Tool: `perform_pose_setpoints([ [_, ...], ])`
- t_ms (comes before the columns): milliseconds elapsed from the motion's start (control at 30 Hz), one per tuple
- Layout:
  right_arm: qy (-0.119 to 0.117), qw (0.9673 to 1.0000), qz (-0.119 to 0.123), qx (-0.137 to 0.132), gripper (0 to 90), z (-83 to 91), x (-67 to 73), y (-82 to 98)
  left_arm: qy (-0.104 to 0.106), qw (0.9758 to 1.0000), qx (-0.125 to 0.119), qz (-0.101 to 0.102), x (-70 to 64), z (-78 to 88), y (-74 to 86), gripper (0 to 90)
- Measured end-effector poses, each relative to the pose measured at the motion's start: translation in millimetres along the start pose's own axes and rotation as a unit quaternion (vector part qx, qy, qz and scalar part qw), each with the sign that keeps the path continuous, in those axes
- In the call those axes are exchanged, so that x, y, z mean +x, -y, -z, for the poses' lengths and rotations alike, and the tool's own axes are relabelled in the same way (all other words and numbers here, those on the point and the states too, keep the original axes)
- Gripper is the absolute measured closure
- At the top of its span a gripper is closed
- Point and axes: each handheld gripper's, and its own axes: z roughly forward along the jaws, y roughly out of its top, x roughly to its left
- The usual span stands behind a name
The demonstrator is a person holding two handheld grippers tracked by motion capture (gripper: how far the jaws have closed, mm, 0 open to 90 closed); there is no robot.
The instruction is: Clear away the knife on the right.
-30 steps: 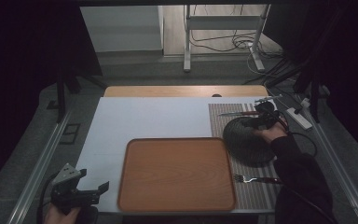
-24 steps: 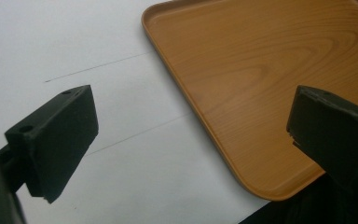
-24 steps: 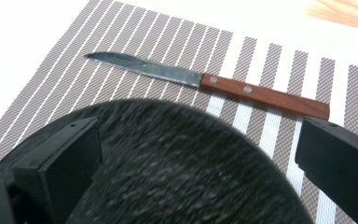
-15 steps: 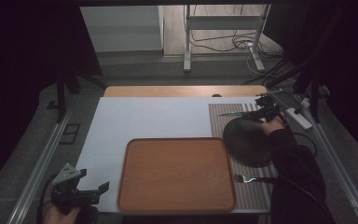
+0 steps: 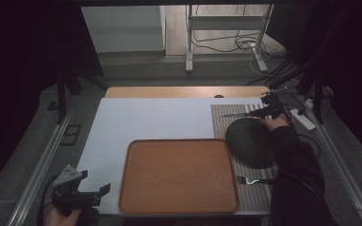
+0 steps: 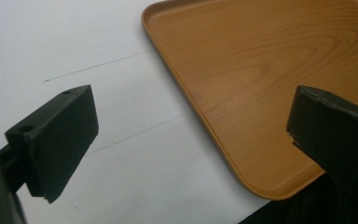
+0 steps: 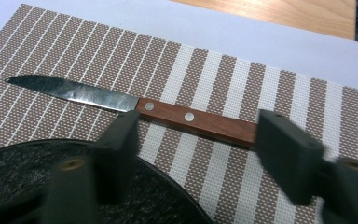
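Right gripper (image 7: 193,154) hovers with its two black jaws spread wide, empty, over the far right part of the tabletop; in the right gripper view the jaws stand to either side of a knife's brown wooden handle, above it and not touching it; the knife (image 7: 135,106) lies flat on a brown and white striped placemat (image 7: 279,93), near the mat's far edge, its steel blade pointing toward the table's left; just nearer than the knife, a round black textured plate (image 7: 37,177) sits on the same mat; in the high view the right gripper (image 5: 269,107) is beside the plate's far right rim, held by a hand (image 5: 275,122) in a dark sleeve; a fork (image 5: 250,179) lies on the mat's near part, close to the near right corner of a wooden tray (image 5: 179,174); the tray rests on a white sheet (image 5: 136,117) at the near middle of the tabletop; left gripper (image 5: 99,192) is held low at the near left corner, jaws spread and empty; in the left gripper view its jaws frame the tray's corner (image 6: 261,93) and the white sheet (image 6: 74,46).
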Motion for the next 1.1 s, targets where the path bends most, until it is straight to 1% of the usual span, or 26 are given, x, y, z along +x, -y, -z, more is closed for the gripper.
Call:
perform_pose_setpoints([
  [67, -0.008, 1.0000, 0.003, 0.004, 52.7, -1.1, -2.9, -0.9, 0.000, 1.0000, 0.000, 0.000, 0.0, -0.1, 0.0, 2.9],
  [100, -0.010, 0.9999, 0.004, 0.012, 63.2, -2.5, -5.4, -2.5, 0.000, 1.0000, 0.000, -0.001, -0.1, -0.1, 0.0, 2.9],
  [133, -0.010, 0.9999, 0.004, 0.012, 63.2, -2.5, -5.4, -2.5, 0.000, 1.0000, 0.000, -0.001, -0.1, -0.1, 0.0, 2.9],
  [167, -0.011, 0.9998, 0.004, 0.014, 66.7, -3.5, -6.8, -3.3, -0.001, 1.0000, 0.001, -0.001, -0.2, -0.1, -0.1, 2.9],
  [233, -0.016, 0.9997, -0.001, 0.020, 75.9, -6.5, -10.3, -5.5, -0.001, 1.0000, 0.002, -0.002, -0.5, -0.3, -0.2, 2.9],
  [267, -0.012, 0.9997, 0.001, 0.022, 82.9, -8.1, -11.2, -6.5, -0.001, 1.0000, 0.002, -0.002, -0.5, -0.3, -0.2, 2.9],
  [333, -0.006, 0.9996, 0.005, 0.025, 89.1, -10.7, -12.9, -8.7, -0.001, 1.0000, 0.002, -0.002, -0.5, -0.4, -0.2, 3.0],
  [433, 0.012, 0.9996, 0.007, 0.023, 89.2, -13.8, -16.1, -12.1, -0.001, 1.0000, 0.002, -0.002, -0.4, -0.3, -0.2, 3.0],
  [467, 0.017, 0.9996, 0.001, 0.021, 89.1, -15.8, -19.5, -13.8, -0.001, 1.0000, 0.002, -0.002, -0.3, -0.3, -0.2, 3.0],
  [533, 0.017, 0.9996, 0.000, 0.021, 89.1, -16.6, -20.9, -14.2, -0.001, 1.0000, 0.002, -0.002, -0.3, -0.3, -0.1, 3.0],
  [767, 0.030, 0.9991, -0.013, 0.025, 89.1, -27.3, -32.8, -12.8, -0.002, 1.0000, 0.003, -0.003, -0.8, -0.5, -0.3, 3.0],
  [900, 0.031, 0.9988, -0.011, 0.037, 89.1, -30.0, -34.6, -9.6, -0.001, 1.0000, 0.002, -0.003, -0.4, -0.5, -0.3, 3.1],
  [967, 0.028, 0.9989, -0.010, 0.037, 89.1, -28.3, -34.9, -7.9, -0.001, 1.0000, 0.003, -0.003, -0.6, -0.4, -0.2, 3.1],
  [1100, 0.020, 0.9986, -0.004, 0.048, 89.1, -21.5, -33.6, -1.5, -0.002, 1.0000, 0.003, -0.004, -0.9, -0.4, -0.2, 3.1],
])
